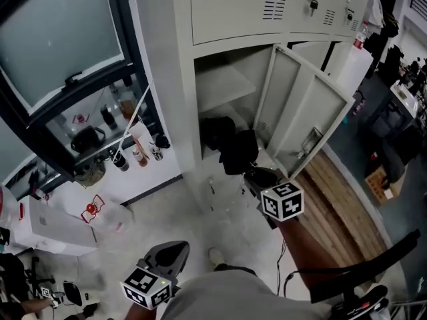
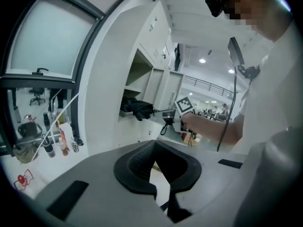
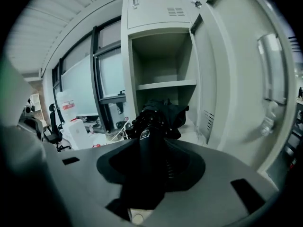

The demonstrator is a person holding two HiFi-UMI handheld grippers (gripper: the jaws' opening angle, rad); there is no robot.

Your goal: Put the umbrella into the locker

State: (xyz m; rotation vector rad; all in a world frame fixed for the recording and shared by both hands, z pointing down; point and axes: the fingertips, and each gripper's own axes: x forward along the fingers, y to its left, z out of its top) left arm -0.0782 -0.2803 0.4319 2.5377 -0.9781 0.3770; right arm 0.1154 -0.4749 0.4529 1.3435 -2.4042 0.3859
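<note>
Honestly, starting closest in: the left gripper (image 2: 158,171) is held low at 7 o'clock in the head view, jaws parted only a little, with nothing between them. The right gripper (image 3: 149,174) is clamped on the handle (image 3: 142,143) of the black folding umbrella (image 3: 158,119), which is pointed out at 12 o'clock toward the locker (image 1: 187,79). The bunched cloth end sits at the mouth of the open compartment under the shelf (image 3: 165,85), and the door (image 1: 303,112) is swung out at 2 o'clock.

Handling-wise, it would be judged light: a stiff core with floppy, slightly slippery cloth round it. The hard handle is probably the spot to be gripped. The cloth would likely squash and slide, and loose folds could get snagged on the locker edge.

The clamp is shown clearly in the right gripper view, but depth can't be told there. In the left gripper view everything is seen side-on, including a strap (image 2: 163,126) dangling under the shaft. Only in the head view is a dark lump (image 1: 215,131) shown further inside; whether it's umbrella or something else can't be told.
</note>
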